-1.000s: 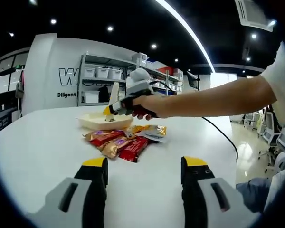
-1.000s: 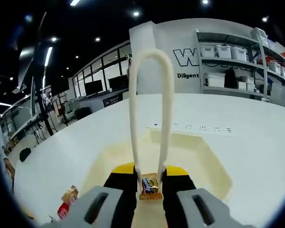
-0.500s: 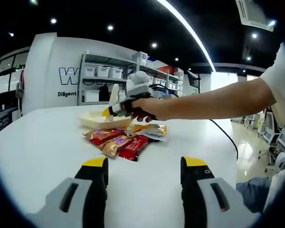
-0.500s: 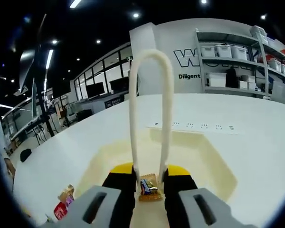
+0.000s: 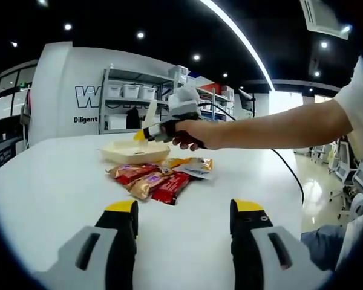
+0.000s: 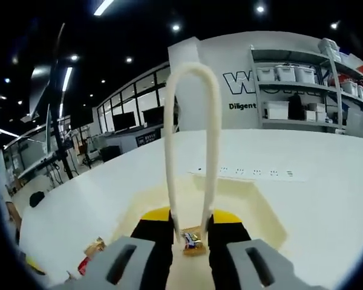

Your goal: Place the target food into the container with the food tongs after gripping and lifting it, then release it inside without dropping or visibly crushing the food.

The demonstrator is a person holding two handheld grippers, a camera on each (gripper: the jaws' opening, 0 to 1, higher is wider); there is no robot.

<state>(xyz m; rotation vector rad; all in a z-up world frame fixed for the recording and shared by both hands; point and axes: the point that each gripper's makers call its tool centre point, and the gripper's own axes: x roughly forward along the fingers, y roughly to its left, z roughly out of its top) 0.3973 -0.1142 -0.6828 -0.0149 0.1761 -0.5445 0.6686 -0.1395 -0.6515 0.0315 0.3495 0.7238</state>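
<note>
- My right gripper [image 6: 191, 232] is closed down on the food tongs [image 6: 192, 151], whose cream loop rises toward twelve o'clock in the right gripper view; the jaws press the two arms in.
- Between the tong tips sits the small wrapped snack [image 6: 192, 244], at six o'clock in that view, directly over the cream container [image 6: 254, 208].
- Compared with a second ago the container reads smaller beneath the tongs and the snack has slipped lower in the right gripper view, so I judge that I have lifted a little; the left gripper view agrees, with my right gripper [image 5: 160, 131] now higher over the container [image 5: 133, 152].
- My left gripper [image 5: 183, 229] is wide open with nothing in it, hovering low over the white counter [image 5: 48, 187] as it did before.
- The pile of packets [image 5: 160, 176] lies on the counter at six o'clock from the container, just beside it.
- The snack is over the container but not yet released; I judge that easing the squeeze gently is what remains, low enough not to drop it.
</note>
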